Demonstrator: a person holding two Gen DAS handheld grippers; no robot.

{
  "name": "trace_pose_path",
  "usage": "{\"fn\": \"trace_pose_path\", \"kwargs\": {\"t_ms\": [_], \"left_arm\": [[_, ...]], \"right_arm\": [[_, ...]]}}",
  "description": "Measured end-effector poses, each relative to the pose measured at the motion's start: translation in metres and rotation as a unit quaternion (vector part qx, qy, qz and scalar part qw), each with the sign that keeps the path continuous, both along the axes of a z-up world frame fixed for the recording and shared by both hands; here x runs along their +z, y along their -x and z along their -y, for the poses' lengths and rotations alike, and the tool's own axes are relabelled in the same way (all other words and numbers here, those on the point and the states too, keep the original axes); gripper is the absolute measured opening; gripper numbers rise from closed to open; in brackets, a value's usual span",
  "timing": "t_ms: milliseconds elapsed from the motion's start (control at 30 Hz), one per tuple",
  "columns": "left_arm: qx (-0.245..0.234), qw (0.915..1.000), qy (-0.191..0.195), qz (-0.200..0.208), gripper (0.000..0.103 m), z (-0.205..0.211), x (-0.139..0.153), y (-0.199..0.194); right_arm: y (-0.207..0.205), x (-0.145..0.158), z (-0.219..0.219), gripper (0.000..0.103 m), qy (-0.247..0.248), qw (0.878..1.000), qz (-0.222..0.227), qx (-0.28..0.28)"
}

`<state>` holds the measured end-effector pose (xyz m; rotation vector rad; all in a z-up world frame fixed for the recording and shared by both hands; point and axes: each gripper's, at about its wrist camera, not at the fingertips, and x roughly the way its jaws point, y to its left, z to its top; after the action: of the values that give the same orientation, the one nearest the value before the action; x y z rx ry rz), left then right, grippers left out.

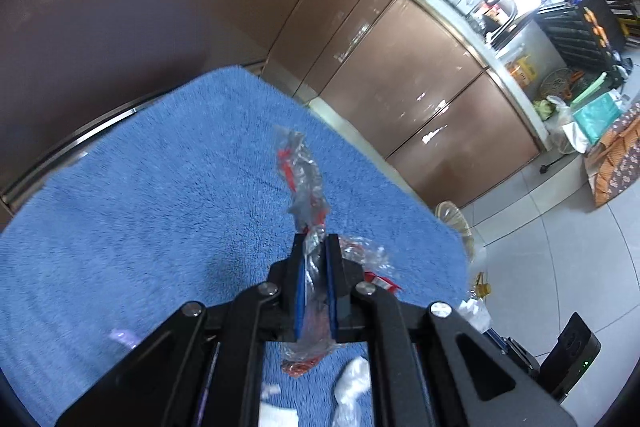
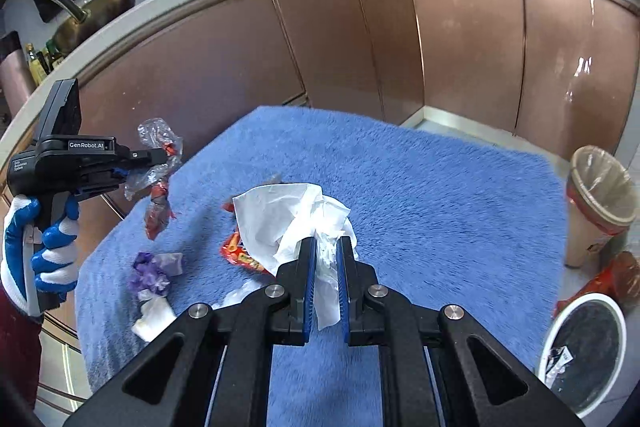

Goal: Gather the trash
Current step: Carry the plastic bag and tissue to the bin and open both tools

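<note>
While my right gripper (image 2: pixel 327 247) pinches the white tissue (image 2: pixel 286 217) above the blue desk (image 2: pixel 440 195), my left gripper (image 1: pixel 316 247) clamps a clear plastic wrapper (image 1: pixel 300 167), lifted at the far left. Both loads must travel right: the lined bin (image 2: pixel 600 195) stands on the floor off the desk's right edge, nearer my right hand.

Left claw (image 1: pixel 315 247) pinches clear wrapper (image 1: pixel 302 179) above blue towel (image 1: pixel 160 195).

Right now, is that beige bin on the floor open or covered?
Open: the beige bin shows its liner and inside, with no lid on top.
</note>
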<state>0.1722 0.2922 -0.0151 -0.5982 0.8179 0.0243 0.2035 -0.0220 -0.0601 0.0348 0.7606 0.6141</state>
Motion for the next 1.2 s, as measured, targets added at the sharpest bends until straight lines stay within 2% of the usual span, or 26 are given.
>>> {"fn": "trace_pose_path", "kwargs": {"t_ms": [433,667,933,1200], "left_arm": [[-0.003,0.9978,-0.026,0.061,0.008,0.016,0.078,0.068],[-0.034,0.995,-0.037,0.086,0.008,0.058,0.109,0.082],[-0.11,0.9896,-0.038,0.084,0.008,0.151,0.109,0.054],[-0.204,0.9771,-0.029,0.051,0.008,0.271,0.071,-0.002]], "right_arm": [[0.061,0.061,0.048,0.01,-0.028,0.998,0.06,-0.021],[0.089,0.083,0.089,0.01,-0.041,0.994,0.086,-0.045],[0.097,0.081,0.157,0.01,-0.043,0.99,0.088,-0.103],[0.087,0.049,0.239,0.01,-0.021,0.981,0.064,-0.183]]}}
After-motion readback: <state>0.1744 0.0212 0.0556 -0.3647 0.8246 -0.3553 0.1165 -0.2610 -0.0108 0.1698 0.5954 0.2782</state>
